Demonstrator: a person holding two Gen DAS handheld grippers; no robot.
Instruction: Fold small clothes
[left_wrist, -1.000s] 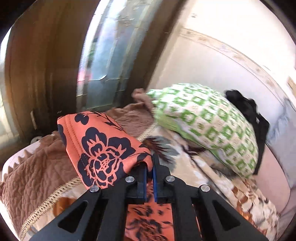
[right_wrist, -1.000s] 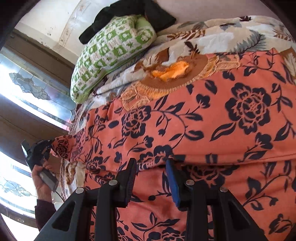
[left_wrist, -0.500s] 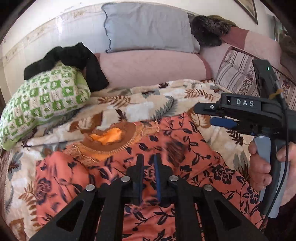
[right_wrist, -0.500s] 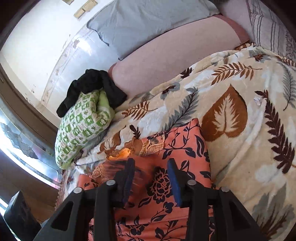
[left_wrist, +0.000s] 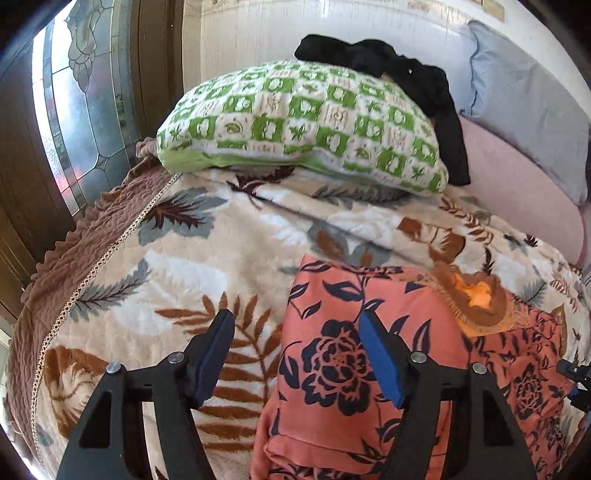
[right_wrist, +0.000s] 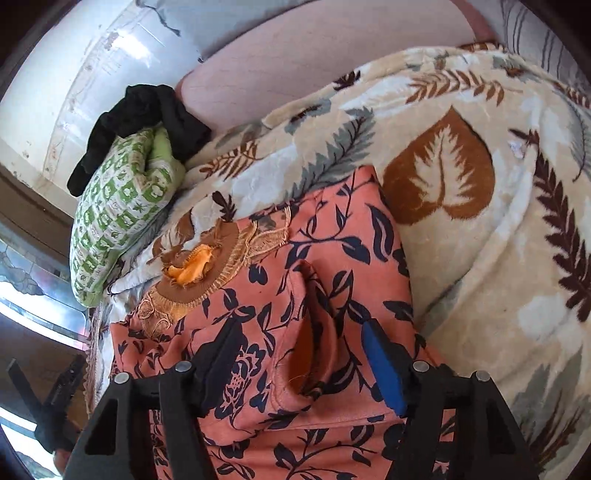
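Two sets of tongs over the orange floral garment (right_wrist: 325, 258), folded on the leaf-print blanket (right_wrist: 480, 258): left tongs (left_wrist: 297, 354) opening, empty; right tongs (right_wrist: 301, 365) closing astride a raised fold, probably to flatten it.

Both your views are bright with daylight, coming from the leaded-glass window (left_wrist: 74, 122) far to the left of your left tongs (left_wrist: 295, 358). The pale wall (left_wrist: 258, 29) beyond them is washed out by glare. The fisheye bends everything toward the rim (the window frame bows strongly), and black corners ring each picture. The blanket (left_wrist: 332, 229) just ahead of the left tongs smears with motion blur. Your right tongs (right_wrist: 299, 362) cast a soft shadow onto the orange garment (right_wrist: 332, 266) beneath them.
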